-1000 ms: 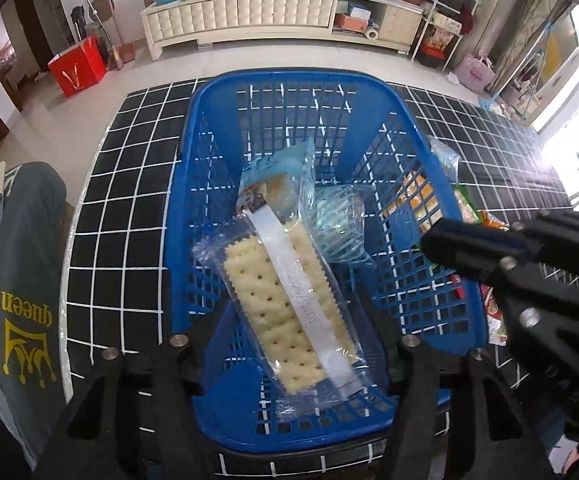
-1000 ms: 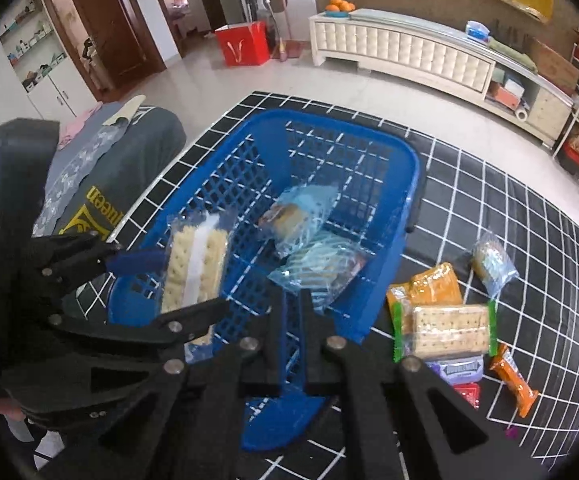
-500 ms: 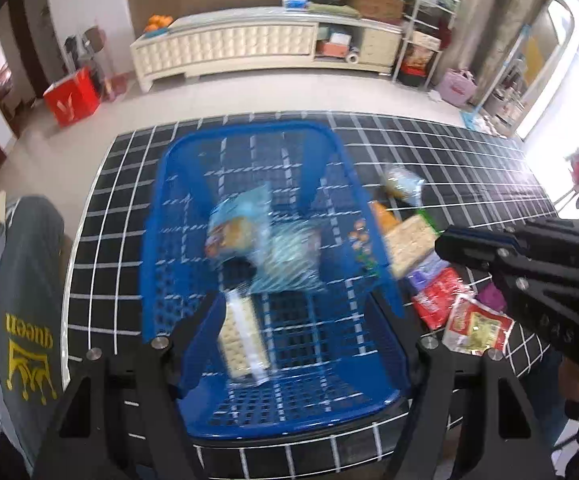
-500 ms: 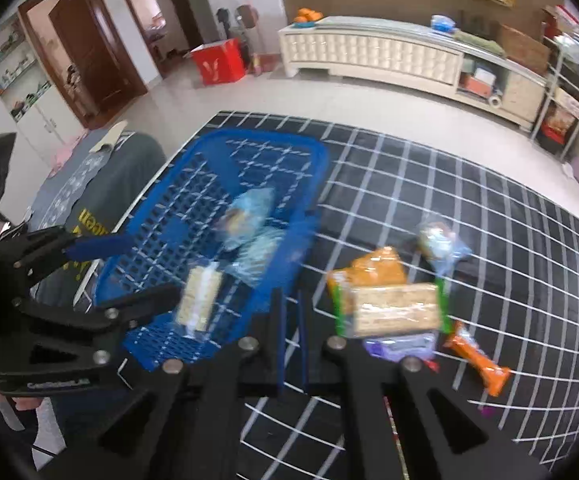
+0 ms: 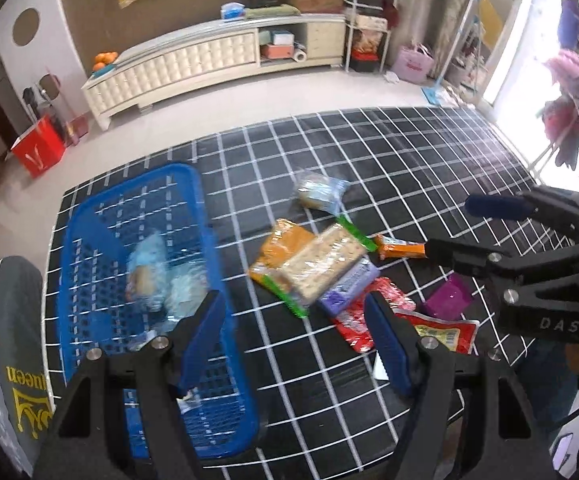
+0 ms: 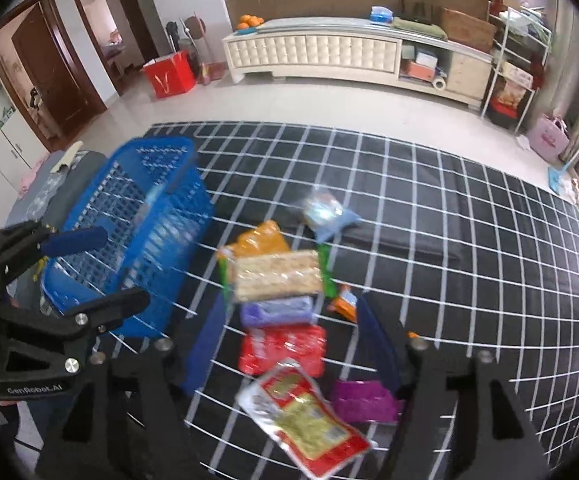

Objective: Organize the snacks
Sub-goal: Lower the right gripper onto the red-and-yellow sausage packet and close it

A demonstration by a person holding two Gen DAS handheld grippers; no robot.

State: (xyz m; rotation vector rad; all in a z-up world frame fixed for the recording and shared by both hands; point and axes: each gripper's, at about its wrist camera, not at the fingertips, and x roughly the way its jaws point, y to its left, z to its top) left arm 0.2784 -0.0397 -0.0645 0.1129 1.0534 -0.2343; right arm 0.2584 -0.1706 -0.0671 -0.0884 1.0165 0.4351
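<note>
The left gripper (image 5: pixel 297 340) hangs with its jaws spread wide and nothing between them, over the near edge of the counter (image 5: pixel 409 168), which wears a black cloth with a white grid; the right gripper (image 6: pixel 289 344) likewise stands wide open and empty, above the loose snacks; the blue basket (image 5: pixel 89 216) sits at the left end of the counter, and through its lattice a few clear-wrapped packets (image 5: pixel 157 276) show, blurred so that their contents cannot be told; to the right of the basket, apart from it, the remaining snacks lie in a loose cluster: a cracker pack (image 6: pixel 275 276) with green ends rests on an orange packet (image 6: pixel 263 240), a purple-blue packet (image 6: pixel 277 312) touches the cracker pack's near side, a red packet (image 6: pixel 281 350) lies just nearer, and a red and yellow pouch (image 6: pixel 305 416) lies nearest the right gripper; a magenta packet (image 6: pixel 363 400) sits beside that pouch, a small orange bar (image 5: pixel 401 248) lies just right of the cracker pack, and a pale blue bag (image 6: pixel 325 212) lies alone beyond the cluster; a dark garment with yellow lettering (image 5: pixel 17 368) lies left of the basket.
</note>
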